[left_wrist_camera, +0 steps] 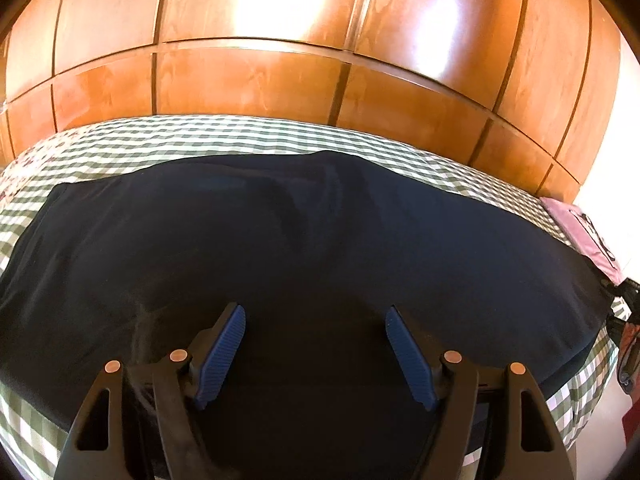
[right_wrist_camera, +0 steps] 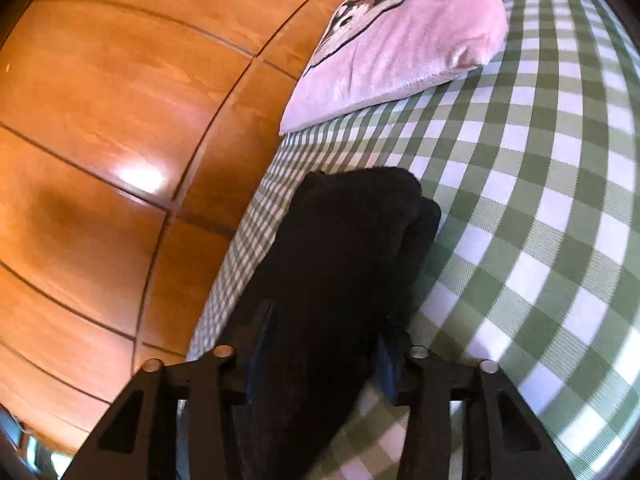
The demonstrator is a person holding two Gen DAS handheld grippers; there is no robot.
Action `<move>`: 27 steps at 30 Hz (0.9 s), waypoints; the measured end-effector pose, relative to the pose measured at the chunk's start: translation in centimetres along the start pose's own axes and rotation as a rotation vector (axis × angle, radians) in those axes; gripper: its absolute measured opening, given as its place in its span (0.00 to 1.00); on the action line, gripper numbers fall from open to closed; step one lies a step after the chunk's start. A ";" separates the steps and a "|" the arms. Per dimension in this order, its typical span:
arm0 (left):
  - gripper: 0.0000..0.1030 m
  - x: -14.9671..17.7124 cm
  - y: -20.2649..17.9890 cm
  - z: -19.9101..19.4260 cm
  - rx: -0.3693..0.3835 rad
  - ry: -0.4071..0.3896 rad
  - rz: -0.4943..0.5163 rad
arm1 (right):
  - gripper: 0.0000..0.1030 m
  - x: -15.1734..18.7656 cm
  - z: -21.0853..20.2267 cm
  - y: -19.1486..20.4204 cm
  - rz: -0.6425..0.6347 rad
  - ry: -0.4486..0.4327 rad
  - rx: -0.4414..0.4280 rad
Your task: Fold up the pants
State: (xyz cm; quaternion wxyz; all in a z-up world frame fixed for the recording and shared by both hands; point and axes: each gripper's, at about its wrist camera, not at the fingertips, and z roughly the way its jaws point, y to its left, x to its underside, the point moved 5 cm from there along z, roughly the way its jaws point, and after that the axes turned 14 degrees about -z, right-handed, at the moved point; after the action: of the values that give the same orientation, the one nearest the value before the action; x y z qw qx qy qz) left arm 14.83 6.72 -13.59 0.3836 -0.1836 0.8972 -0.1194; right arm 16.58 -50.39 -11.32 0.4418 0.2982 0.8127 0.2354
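Checked bedspread (left_wrist_camera: 224, 132) bears dark pants (left_wrist_camera: 304, 232).

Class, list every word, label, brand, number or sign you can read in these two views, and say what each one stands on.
None can be read.
The pink pillow carries a dark printed figure, a picture and not lettering.
The dark pants, the checked bedcover and the wooden wardrobe show no text.
Neither the left claw nor the right claw bears a marking.
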 end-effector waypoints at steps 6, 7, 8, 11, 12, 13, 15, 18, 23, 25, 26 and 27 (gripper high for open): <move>0.73 0.7 -0.4 0.2 -0.050 -0.018 0.041 | 0.17 0.2 -0.8 -0.4 0.018 0.015 -0.002; 0.73 0.8 -0.5 0.3 -0.058 -0.022 0.048 | 0.16 0.2 -0.9 -0.2 0.004 0.018 0.010; 0.73 0.8 -0.5 0.4 -0.065 -0.026 0.054 | 0.16 0.1 -1.0 0.1 -0.008 0.022 0.021; 0.74 0.8 -0.5 0.3 -0.070 -0.031 0.064 | 0.16 -0.3 -1.2 0.9 -0.037 0.027 0.048; 0.74 0.7 -0.4 0.3 -0.067 -0.028 0.062 | 0.16 -0.6 -1.4 1.4 -0.053 0.024 0.056; 0.74 0.6 -0.4 0.2 -0.063 -0.022 0.060 | 0.15 -0.8 -1.7 2.1 -0.076 0.020 0.063; 0.73 0.3 -0.2 0.1 -0.052 -0.007 0.052 | 0.15 -1.3 -2.3 3.6 -0.116 0.006 0.067; 0.73 -0.2 0.3 -0.5 -0.026 0.005 0.023 | 0.15 -1.8 -3.1 6.3 -0.183 -0.012 0.064; 0.73 -0.9 2.4 -1.5 -0.023 -0.003 -0.004 | 0.15 -2.1 -4.4 11.4 -0.296 -0.044 0.068; 0.73 -1.0 3.0 -1.7 -0.039 -0.013 0.005 | 0.15 -2.0 -4.9 13.8 -0.348 -0.058 0.066; 0.73 -0.9 3.4 -1.9 -0.050 -0.021 0.009 | 0.15 -1.8 -5.1 15.0 -0.376 -0.064 0.063; 0.73 -0.9 3.9 -2.1 -0.059 -0.026 0.005 | 0.15 -1.7 -5.3 15.9 -0.398 -0.069 0.059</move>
State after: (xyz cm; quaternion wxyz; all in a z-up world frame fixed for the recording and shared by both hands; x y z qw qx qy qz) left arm 12.93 10.75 -12.99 0.3901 -0.1943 0.8956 -0.0894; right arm 17.12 -40.88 2.54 0.4983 0.1524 0.8465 0.1090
